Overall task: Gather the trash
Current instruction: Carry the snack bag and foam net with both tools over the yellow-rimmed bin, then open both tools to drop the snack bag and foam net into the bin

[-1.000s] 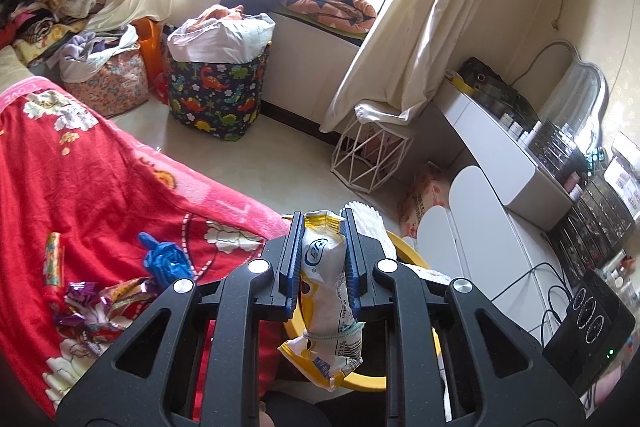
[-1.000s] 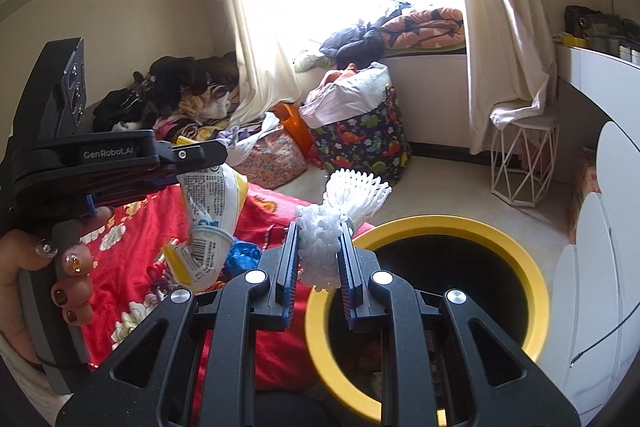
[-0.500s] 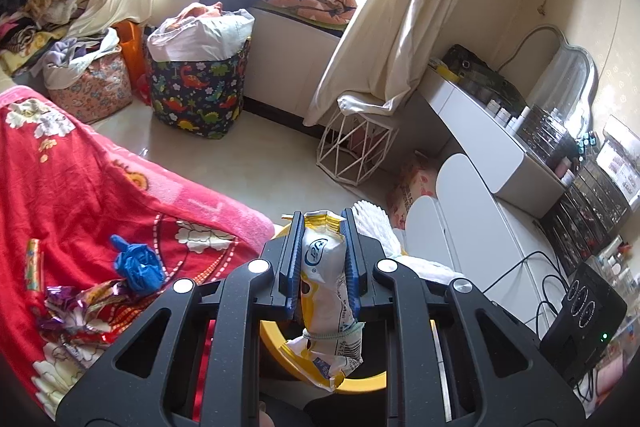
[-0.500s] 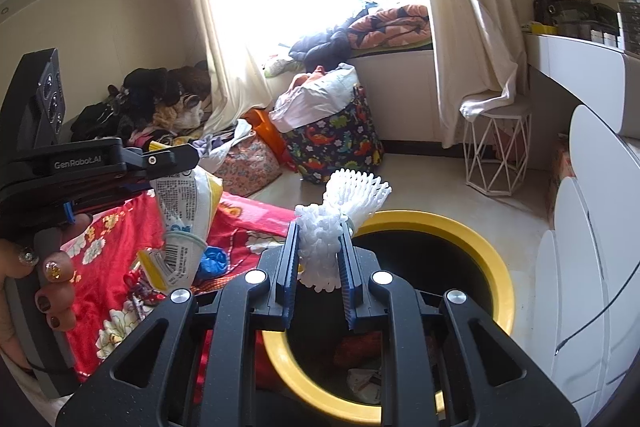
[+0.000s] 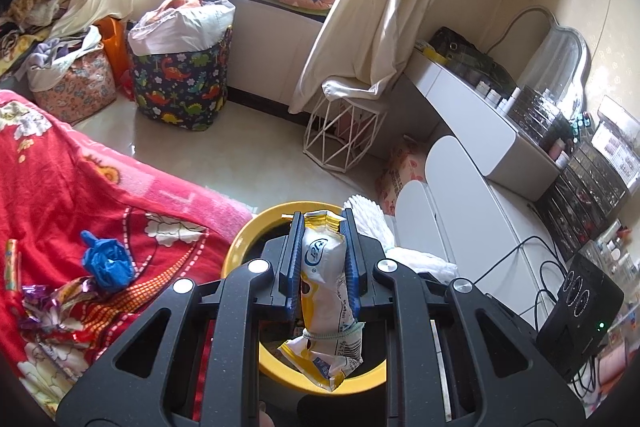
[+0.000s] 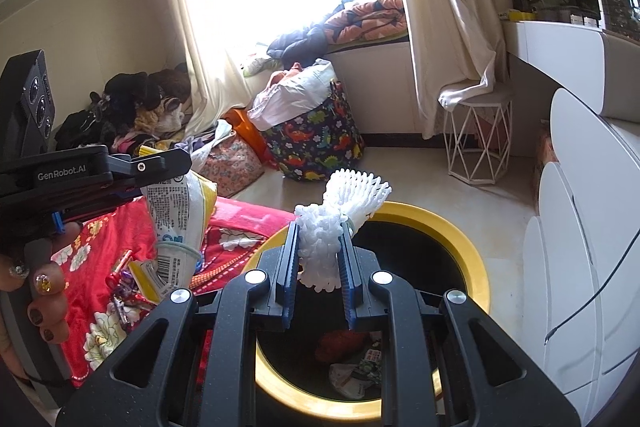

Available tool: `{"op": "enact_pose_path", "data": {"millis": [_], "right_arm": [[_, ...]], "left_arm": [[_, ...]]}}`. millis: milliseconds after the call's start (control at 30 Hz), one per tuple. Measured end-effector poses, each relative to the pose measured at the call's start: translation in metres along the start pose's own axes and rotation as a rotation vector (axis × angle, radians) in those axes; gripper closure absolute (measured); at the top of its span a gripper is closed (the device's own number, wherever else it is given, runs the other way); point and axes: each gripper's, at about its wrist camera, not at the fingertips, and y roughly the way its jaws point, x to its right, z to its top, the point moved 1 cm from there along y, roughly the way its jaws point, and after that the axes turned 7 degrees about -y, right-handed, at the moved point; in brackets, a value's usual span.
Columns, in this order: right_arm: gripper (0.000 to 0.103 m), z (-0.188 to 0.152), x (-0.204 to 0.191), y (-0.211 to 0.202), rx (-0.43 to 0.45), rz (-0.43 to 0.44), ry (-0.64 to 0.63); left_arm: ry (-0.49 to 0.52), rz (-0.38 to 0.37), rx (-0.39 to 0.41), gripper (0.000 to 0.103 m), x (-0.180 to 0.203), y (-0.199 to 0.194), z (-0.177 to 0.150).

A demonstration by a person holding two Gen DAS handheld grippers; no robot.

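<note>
Left wrist view: left gripper [image 5: 322, 259] has its blue pads pinched tight on a yellow-and-white snack bag [image 5: 322, 291], a green band round the bag's lower part. Bag hangs right over the yellow-rimmed bin [image 5: 240, 247], its crumpled bottom end dangling inside the ring. W/ the bin as landmark: red floral blanket [image 5: 80, 195] lies to its left, edge touching the rim. On the blanket, near the bin, a blue crumpled wad [image 5: 107, 261]; further left from the bin, shiny foil wrappers [image 5: 52, 303], not yet picked up. Behind the bin, a white wire stool [image 5: 340, 135] w/ the curtain [image 5: 384, 7] draped on it; further back-left, a dinosaur-print bag [image 5: 180, 87] stuffed w/ clothes. Right of the bin, white rounded cabinets [image 5: 460, 207].

Right wrist view: right gripper [image 6: 319, 261] is clamped narrow on a white foam net sleeve [image 6: 336, 223], sleeve's flared end sticking up past the fingertips. It sits over the near-left part of the bin [image 6: 460, 247]; inside the bin, something red plus crumpled paper-ish trash at the bottom. Left of the bin, the left gripper seen side-on, snack bag [image 6: 180, 223] hanging from it beside the rim, over the blanket [image 6: 100, 247] from this angle. A hand [image 6: 44, 299] w/ dark painted nails wraps its handle. Wire stool [image 6: 476, 143] stands beyond the bin, right side.
</note>
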Motion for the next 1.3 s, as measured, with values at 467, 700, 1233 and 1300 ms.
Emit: {"op": "enact_pose_path", "data": {"millis": [467,700,1233,1300], "right_arm": [[0.085,-0.015,0.017,0.009,-0.049,-0.039,0.029],[0.085,-0.025,0.024,0.015,-0.084,-0.053,0.041],[0.051,-0.033,0.033,0.026,-0.120,-0.074,0.082],[0.049,-0.033,0.035,0.025,-0.121,-0.080,0.085]], "left_arm": [[0.032,-0.022,-0.057,0.090,0.014,0.035,-0.013],[0.013,-0.015,-0.085,0.090,0.008,0.050,-0.018],[-0.041,0.024,-0.107,0.042,-0.007,0.070,-0.021],[-0.048,0.039,-0.098,0.030,-0.011,0.066,-0.021]]}}
